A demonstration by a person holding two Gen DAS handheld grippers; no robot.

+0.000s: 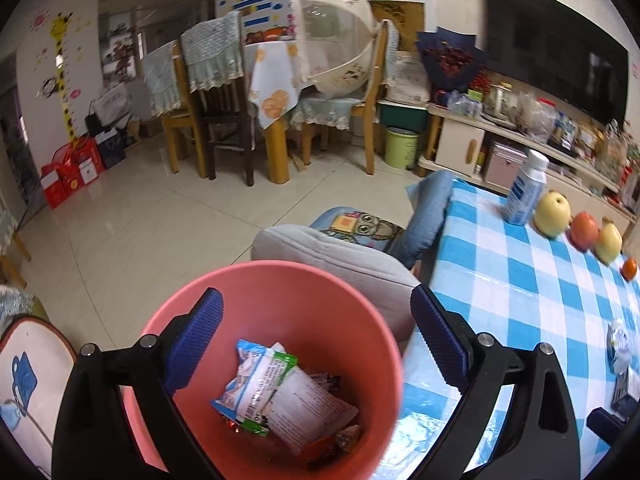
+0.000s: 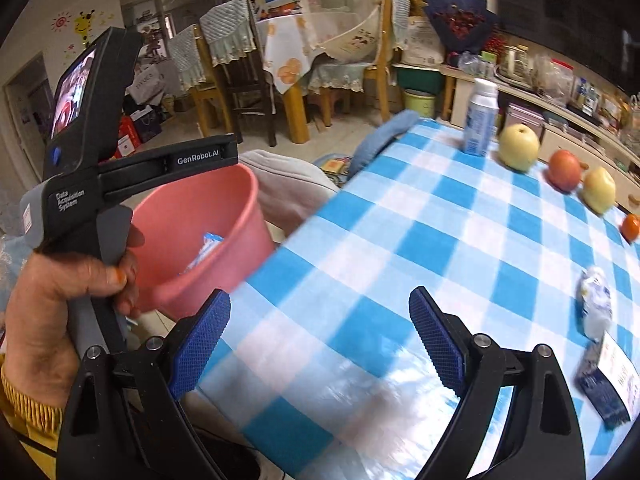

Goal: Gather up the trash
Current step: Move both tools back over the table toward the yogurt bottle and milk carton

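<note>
The dark blue packet (image 2: 606,384) on the checked table is smeared and chopped by the right edge, label unreadable. Crumpled wrapper (image 2: 597,305) beside it is blurry too, maybe plastic.

A table (image 2: 400,240) draped in a blue-and-white checked cloth carries the things. Along its far edge stands an upright white-and-blue bottle (image 2: 480,120), and next to it runs a row of fruit: a yellow-green pear (image 2: 519,148), a red apple (image 2: 565,170), a second yellow pear (image 2: 599,190) and a small orange fruit (image 2: 631,227), each close beside the next. Nearer on the right side lies a crumpled white-and-blue wrapper (image 2: 596,306), and just beside it a dark blue packet (image 2: 608,380) with a white label, blurred, possibly a flattened carton. A blue cushion (image 2: 384,136) rests against the table's far left corner.
</note>
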